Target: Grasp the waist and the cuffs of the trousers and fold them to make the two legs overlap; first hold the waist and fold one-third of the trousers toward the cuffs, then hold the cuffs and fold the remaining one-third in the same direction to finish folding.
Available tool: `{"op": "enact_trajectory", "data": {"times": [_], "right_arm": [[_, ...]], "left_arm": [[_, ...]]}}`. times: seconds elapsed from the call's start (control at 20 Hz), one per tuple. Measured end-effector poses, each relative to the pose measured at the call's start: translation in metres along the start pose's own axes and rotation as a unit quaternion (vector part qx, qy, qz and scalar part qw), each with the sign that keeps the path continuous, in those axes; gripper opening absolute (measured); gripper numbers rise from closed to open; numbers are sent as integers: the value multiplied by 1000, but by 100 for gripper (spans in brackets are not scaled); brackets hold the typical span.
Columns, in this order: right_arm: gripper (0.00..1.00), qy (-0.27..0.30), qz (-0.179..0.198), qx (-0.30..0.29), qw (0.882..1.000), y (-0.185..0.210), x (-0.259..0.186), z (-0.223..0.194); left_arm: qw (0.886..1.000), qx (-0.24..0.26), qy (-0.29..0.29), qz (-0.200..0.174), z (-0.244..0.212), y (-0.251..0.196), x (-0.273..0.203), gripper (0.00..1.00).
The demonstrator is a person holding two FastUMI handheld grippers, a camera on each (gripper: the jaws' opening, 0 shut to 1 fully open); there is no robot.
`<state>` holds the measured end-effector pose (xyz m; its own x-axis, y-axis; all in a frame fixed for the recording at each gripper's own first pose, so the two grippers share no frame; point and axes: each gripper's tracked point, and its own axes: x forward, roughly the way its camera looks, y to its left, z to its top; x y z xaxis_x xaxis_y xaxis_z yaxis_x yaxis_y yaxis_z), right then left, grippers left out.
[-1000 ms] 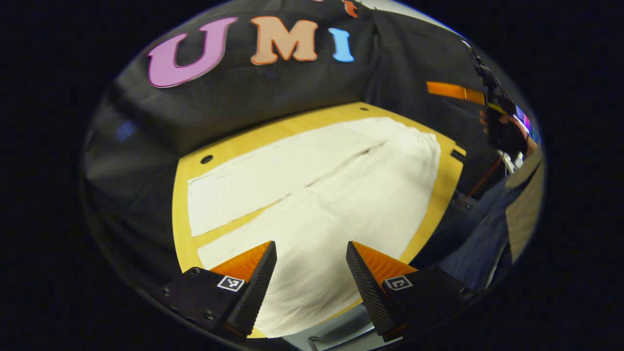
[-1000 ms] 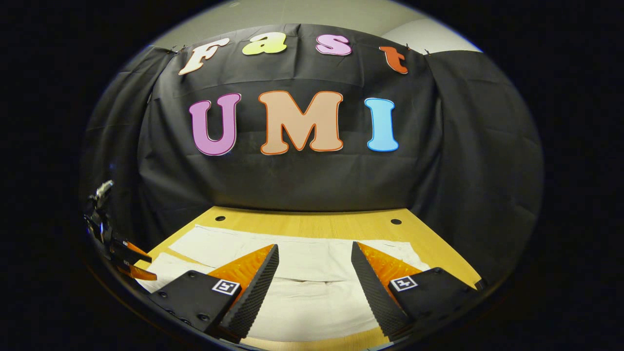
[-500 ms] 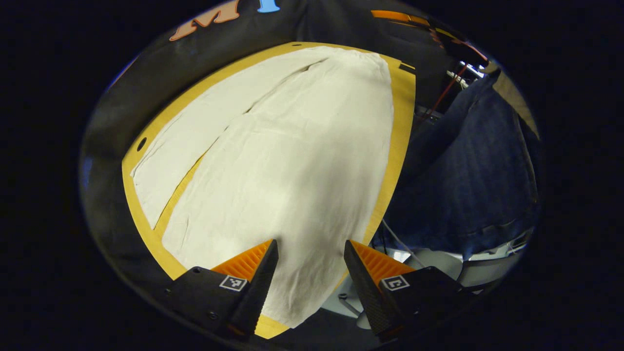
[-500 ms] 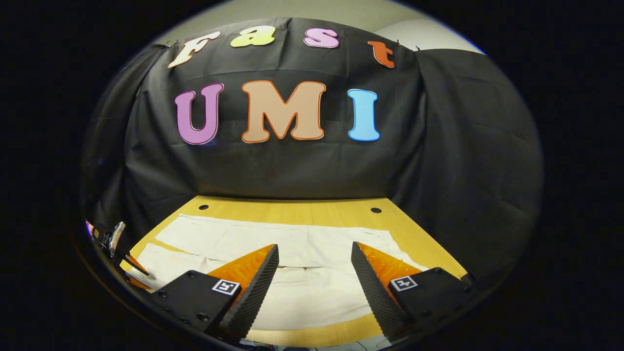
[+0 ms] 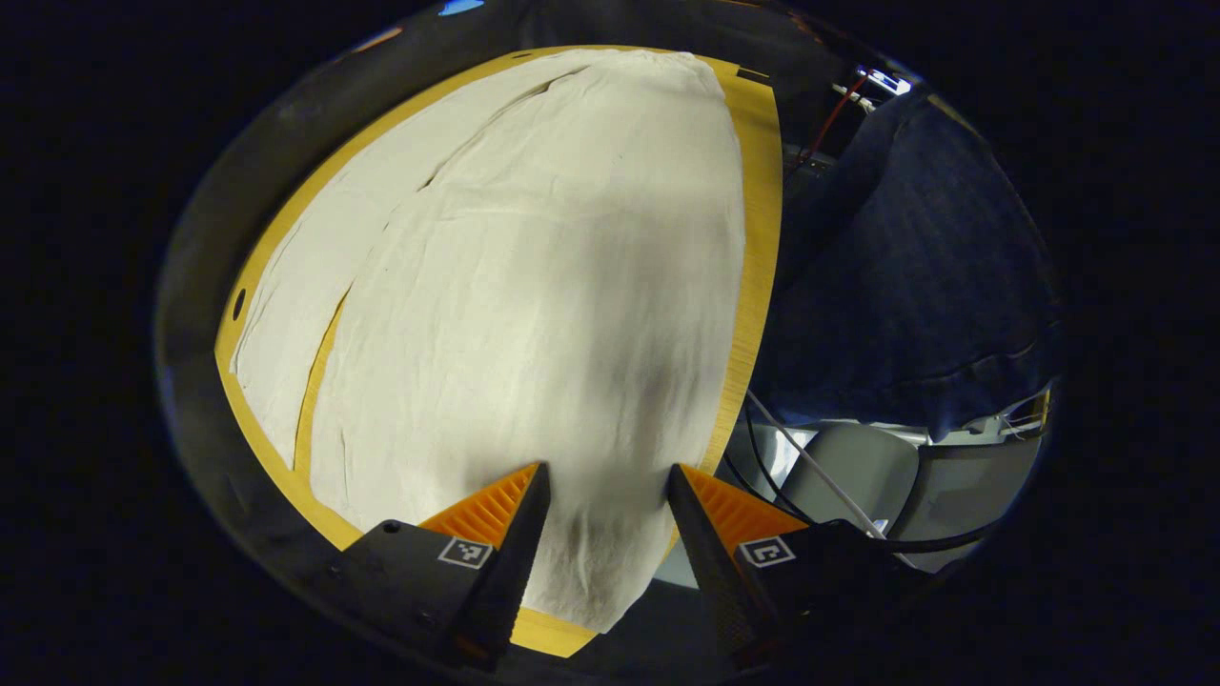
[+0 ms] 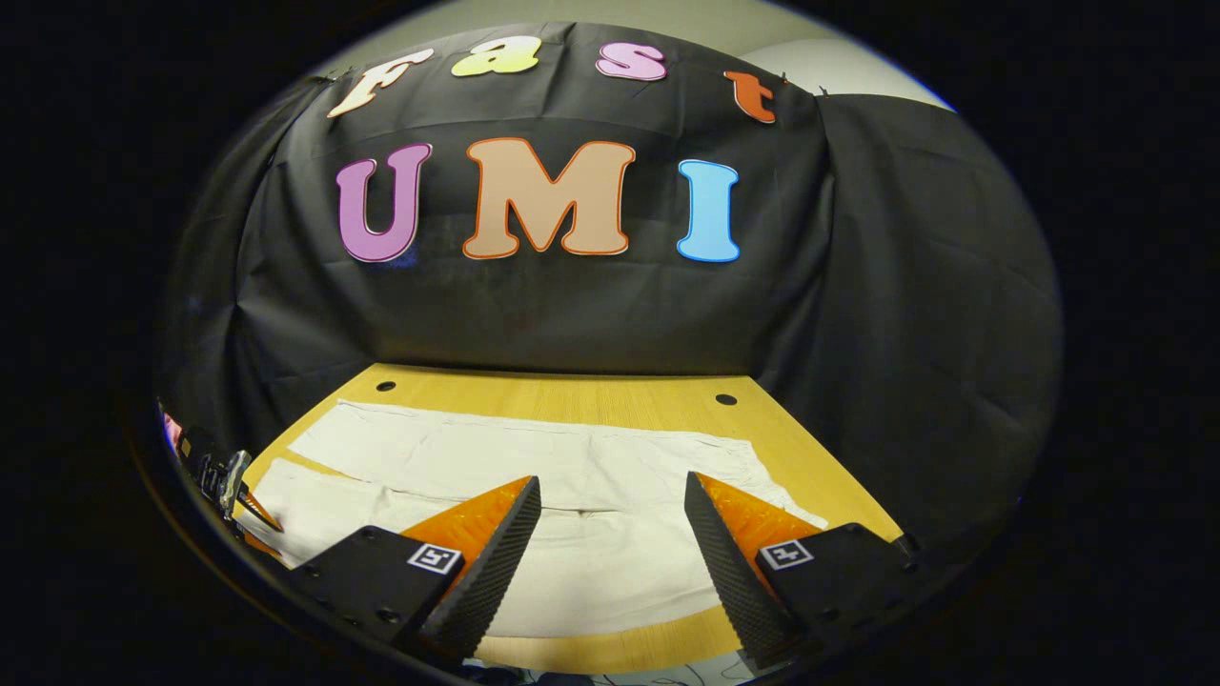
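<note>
White trousers (image 5: 534,286) lie flat on a yellow wooden table (image 5: 760,238), the two legs side by side with a narrow gap between them. The waist is at the far end in the left gripper view, and the cuffs come toward me. My left gripper (image 5: 605,472) is open and hovers over the near leg by its cuff end, apart from the cloth. In the right gripper view the trousers (image 6: 572,457) stretch across the table (image 6: 572,395), waist to the right. My right gripper (image 6: 612,481) is open above their near edge. The left gripper (image 6: 229,486) shows at the far left.
A person in dark blue clothing (image 5: 905,257) stands along the table's long edge. Cables (image 5: 801,457) and grey furniture (image 5: 858,476) lie below that edge. Black cloth walls (image 6: 572,314) close the table's back and sides. Two small holes (image 6: 725,399) mark the far tabletop.
The left gripper has tipped downward and come closer to the near leg's cuff end. The right gripper has shifted slightly, bringing more of the table's front edge into its view. Both stay open.
</note>
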<state>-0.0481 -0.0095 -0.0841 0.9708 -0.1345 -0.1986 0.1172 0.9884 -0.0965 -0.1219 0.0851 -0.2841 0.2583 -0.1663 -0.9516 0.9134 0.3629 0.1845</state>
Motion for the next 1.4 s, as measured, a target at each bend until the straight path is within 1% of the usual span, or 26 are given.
{"op": "enact_trajectory", "data": {"times": [0.15,0.2,0.35,0.4,0.45,0.5,0.55,0.65,0.75,0.95,1.05,1.15,1.25,1.3,1.4], "right_arm": [[98,5,5,0,1000,0,5,-4],[98,9,9,0,1000,0,7,-8],[98,26,23,-7,999,2,15,-20],[98,30,30,-11,999,3,17,-23],[98,35,38,-18,999,4,19,-23],[98,41,47,-25,998,6,23,-27],[98,46,56,-32,997,6,25,-32],[98,55,75,-44,995,9,30,-38],[98,66,97,-54,992,14,33,-47],[98,95,155,-90,979,20,41,-71],[98,118,181,-125,968,12,41,-92],[98,145,215,-177,949,-1,40,-115],[97,176,241,-234,925,-21,44,-140],[98,196,251,-262,911,-33,45,-154],[98,230,267,-323,878,-63,50,-175]], "left_arm": [[1000,1,19,0,-2,-1,0,78],[1000,-1,21,2,0,0,-1,76],[1000,10,21,4,6,7,2,62],[1000,12,16,9,10,11,3,44],[1000,14,12,17,13,15,5,33],[1000,17,6,23,14,18,5,16],[999,21,6,27,14,19,7,8],[999,25,11,32,14,19,7,2],[999,28,15,33,14,19,8,0],[999,14,18,37,15,19,7,0],[999,18,22,40,17,21,8,0],[999,15,26,41,17,20,8,0],[998,10,34,43,17,21,9,0],[998,9,39,45,17,21,10,0],[998,9,45,52,17,22,10,0]]}}
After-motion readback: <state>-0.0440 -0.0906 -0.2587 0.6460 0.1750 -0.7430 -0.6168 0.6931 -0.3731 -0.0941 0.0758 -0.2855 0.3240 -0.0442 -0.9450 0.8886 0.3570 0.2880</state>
